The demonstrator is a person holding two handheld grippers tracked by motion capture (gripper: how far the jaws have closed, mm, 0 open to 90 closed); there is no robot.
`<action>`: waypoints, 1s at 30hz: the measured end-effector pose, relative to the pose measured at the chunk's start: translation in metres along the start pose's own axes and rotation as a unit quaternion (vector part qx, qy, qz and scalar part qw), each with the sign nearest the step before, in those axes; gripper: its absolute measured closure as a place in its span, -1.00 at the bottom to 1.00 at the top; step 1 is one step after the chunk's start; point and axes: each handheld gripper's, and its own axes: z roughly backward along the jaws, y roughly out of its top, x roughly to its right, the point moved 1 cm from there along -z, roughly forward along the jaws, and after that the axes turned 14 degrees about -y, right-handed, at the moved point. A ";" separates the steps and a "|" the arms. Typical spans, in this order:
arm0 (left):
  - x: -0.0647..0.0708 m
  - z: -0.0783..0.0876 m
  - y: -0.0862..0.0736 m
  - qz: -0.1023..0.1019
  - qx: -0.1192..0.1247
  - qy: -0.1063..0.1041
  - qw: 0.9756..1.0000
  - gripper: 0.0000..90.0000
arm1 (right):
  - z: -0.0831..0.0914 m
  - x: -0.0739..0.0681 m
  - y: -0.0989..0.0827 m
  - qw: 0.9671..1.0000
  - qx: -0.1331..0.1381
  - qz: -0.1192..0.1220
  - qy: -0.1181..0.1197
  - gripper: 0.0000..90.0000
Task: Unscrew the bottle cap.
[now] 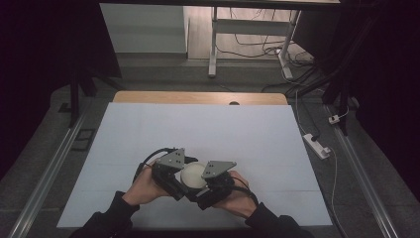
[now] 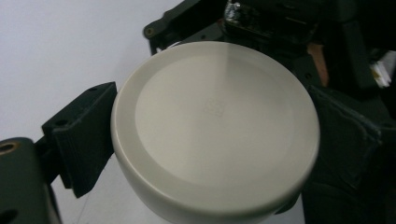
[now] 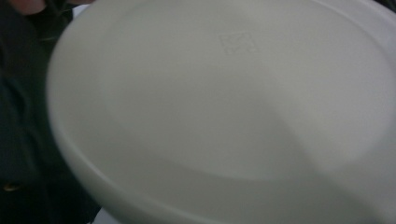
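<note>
A round off-white container (image 1: 193,173) with a flat lid sits low over the white table sheet (image 1: 198,129), near its front edge. My left gripper (image 1: 181,180) comes at it from the left. In the left gripper view the container (image 2: 215,130) sits between the two black jaws, which press on its sides, so my left gripper (image 2: 212,140) is shut on it. My right gripper (image 1: 208,181) is against the container's right side, and its black frame (image 2: 261,18) shows behind the container. In the right gripper view the lid (image 3: 224,107) is very close and hides the jaws.
The white sheet covers a wooden table whose far edge (image 1: 198,97) shows bare. On the floor to the right lie a power strip (image 1: 317,145) and cables. A desk frame (image 1: 213,44) stands beyond the table. Metal rails (image 1: 54,163) run along both sides.
</note>
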 end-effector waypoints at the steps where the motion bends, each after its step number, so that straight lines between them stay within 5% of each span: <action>1: 0.001 -0.001 0.001 0.005 -0.001 0.010 1.000 -0.82 | 0.000 0.001 0.000 1.000 -0.002 -0.001 -0.006 -0.86; 5: 0.002 -0.006 0.004 0.036 0.004 0.048 0.998 -0.82 | -0.001 0.003 0.000 0.999 -0.007 -0.015 -0.030 -0.86; 11: 0.007 -0.014 0.010 0.081 0.012 0.109 0.991 -0.82 | -0.003 0.007 -0.001 0.998 -0.015 -0.037 -0.056 -0.86; 14: 0.008 -0.016 0.011 0.088 0.014 0.118 0.989 -0.83 | -0.004 0.008 -0.002 0.997 -0.018 -0.039 -0.064 -0.86; 21: 0.004 0.006 0.011 0.082 0.059 0.054 0.993 -1.00 | -0.002 0.009 -0.002 0.998 -0.014 -0.040 -0.050 -0.86; 26: 0.005 0.025 0.008 0.023 0.019 0.008 1.000 -1.00 | 0.000 0.010 -0.002 0.999 -0.005 -0.033 -0.015 -0.86; 30: 0.005 0.025 0.005 -0.011 -0.012 -0.019 1.000 -0.99 | 0.001 0.004 0.000 1.000 0.000 -0.013 0.016 -0.86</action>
